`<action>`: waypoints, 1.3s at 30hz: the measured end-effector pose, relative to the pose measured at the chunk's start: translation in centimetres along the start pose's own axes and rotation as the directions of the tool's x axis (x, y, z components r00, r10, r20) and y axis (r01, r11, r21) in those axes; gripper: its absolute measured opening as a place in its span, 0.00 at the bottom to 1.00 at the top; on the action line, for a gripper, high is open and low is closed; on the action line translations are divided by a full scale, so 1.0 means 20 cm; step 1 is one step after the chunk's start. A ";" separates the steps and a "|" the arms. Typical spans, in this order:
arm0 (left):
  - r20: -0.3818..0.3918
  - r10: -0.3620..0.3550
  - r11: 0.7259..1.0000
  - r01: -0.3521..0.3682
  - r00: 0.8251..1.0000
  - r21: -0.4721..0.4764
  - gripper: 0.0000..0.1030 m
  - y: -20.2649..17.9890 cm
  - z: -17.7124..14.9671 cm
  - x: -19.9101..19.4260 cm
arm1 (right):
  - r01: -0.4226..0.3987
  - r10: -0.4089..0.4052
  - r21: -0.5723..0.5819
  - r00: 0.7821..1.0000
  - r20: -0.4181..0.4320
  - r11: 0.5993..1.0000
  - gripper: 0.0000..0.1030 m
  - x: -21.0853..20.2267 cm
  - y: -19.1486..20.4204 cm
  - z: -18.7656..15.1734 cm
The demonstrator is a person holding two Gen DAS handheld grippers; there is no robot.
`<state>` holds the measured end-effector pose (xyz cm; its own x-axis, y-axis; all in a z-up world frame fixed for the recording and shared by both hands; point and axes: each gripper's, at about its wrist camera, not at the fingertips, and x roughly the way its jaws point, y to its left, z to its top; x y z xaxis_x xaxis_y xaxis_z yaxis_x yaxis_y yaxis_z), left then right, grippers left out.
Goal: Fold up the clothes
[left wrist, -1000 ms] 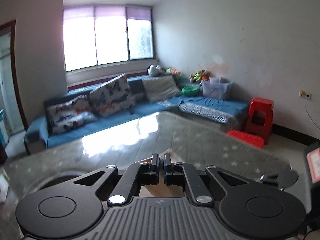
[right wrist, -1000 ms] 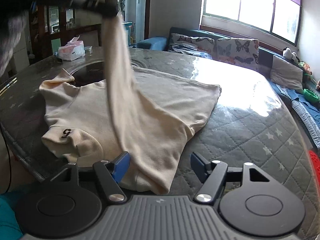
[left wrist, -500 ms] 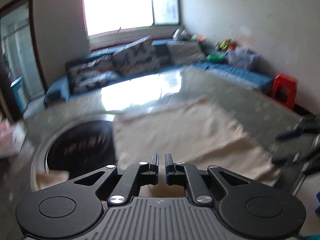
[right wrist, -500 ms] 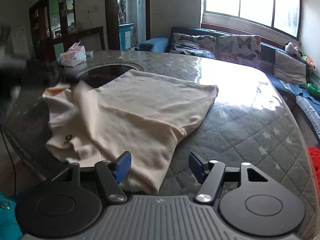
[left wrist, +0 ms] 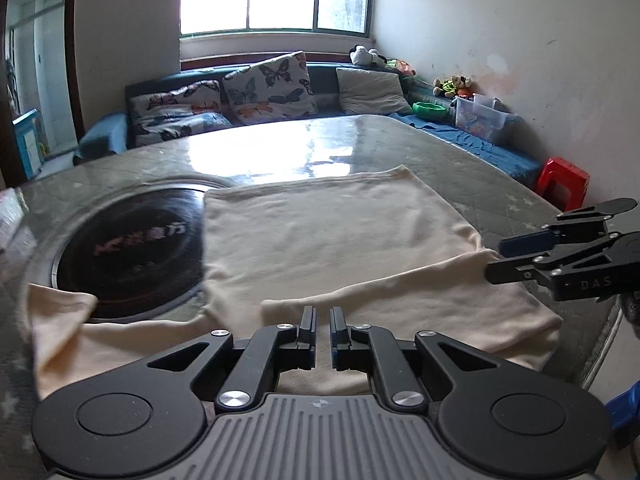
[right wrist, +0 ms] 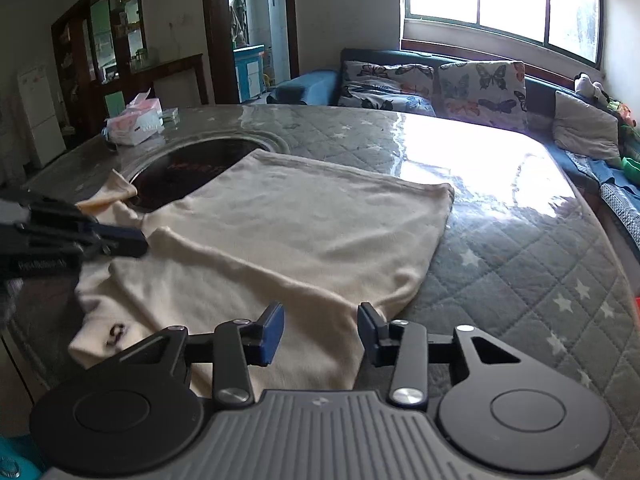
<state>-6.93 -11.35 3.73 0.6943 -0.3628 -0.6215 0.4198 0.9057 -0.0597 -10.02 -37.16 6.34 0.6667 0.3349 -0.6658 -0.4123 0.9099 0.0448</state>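
A cream long-sleeved shirt (left wrist: 320,240) lies spread on the grey quilted table; it also shows in the right wrist view (right wrist: 304,232). One sleeve (left wrist: 380,284) lies folded across the body. My left gripper (left wrist: 322,316) hovers low over the sleeve's cuff, jaws nearly closed with a narrow gap, nothing visibly pinched; it shows at the left of the right wrist view (right wrist: 132,240). My right gripper (right wrist: 320,326) is open and empty over the shirt's near edge; it also shows at the right of the left wrist view (left wrist: 496,258).
A dark round inset (left wrist: 128,248) sits in the table (right wrist: 500,248) under the shirt's left part. A pink tissue pack (right wrist: 134,122) lies at the far left. A blue sofa with cushions (left wrist: 264,88) and a red stool (left wrist: 562,182) stand beyond the table.
My left gripper has come down from holding the sleeve high and laid it across the shirt's body. The sleeve now rests flat. My right gripper has stayed open in place.
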 end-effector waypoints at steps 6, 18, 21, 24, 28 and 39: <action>-0.024 0.023 0.998 -0.025 0.999 -0.064 0.08 0.05 -0.02 0.08 | 0.008 -0.008 -0.006 1.000 -0.017 1.000 0.39 0.08 -0.01 0.02; -0.015 0.031 0.993 -0.033 0.999 -0.112 0.10 0.12 0.00 0.10 | 0.017 -0.018 -0.027 1.000 -0.013 0.999 0.40 0.08 0.01 0.04; -0.015 0.028 0.994 -0.030 0.999 -0.109 0.11 0.12 0.00 0.10 | 0.007 -0.008 -0.042 1.000 -0.025 0.999 0.41 0.11 0.03 0.03; 0.003 0.054 0.992 -0.054 0.999 -0.117 0.12 0.16 0.01 0.05 | 0.015 -0.016 -0.050 0.999 -0.028 0.999 0.41 0.12 0.05 0.03; 0.023 0.136 0.982 -0.132 0.990 -0.138 0.13 0.27 0.03 0.00 | -0.001 0.001 -0.073 1.000 -0.007 0.997 0.48 0.07 0.08 0.05; -0.040 0.454 0.879 -0.455 0.890 -0.145 0.29 0.66 0.00 0.05 | -0.078 0.075 -0.123 0.997 -0.027 0.989 0.58 0.08 0.21 0.04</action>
<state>-0.70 0.23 2.34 0.7850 0.0973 -0.6118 -0.0318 0.9926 0.1171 -10.19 -32.66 6.02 0.6168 0.3956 -0.6805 -0.5364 0.8440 0.0045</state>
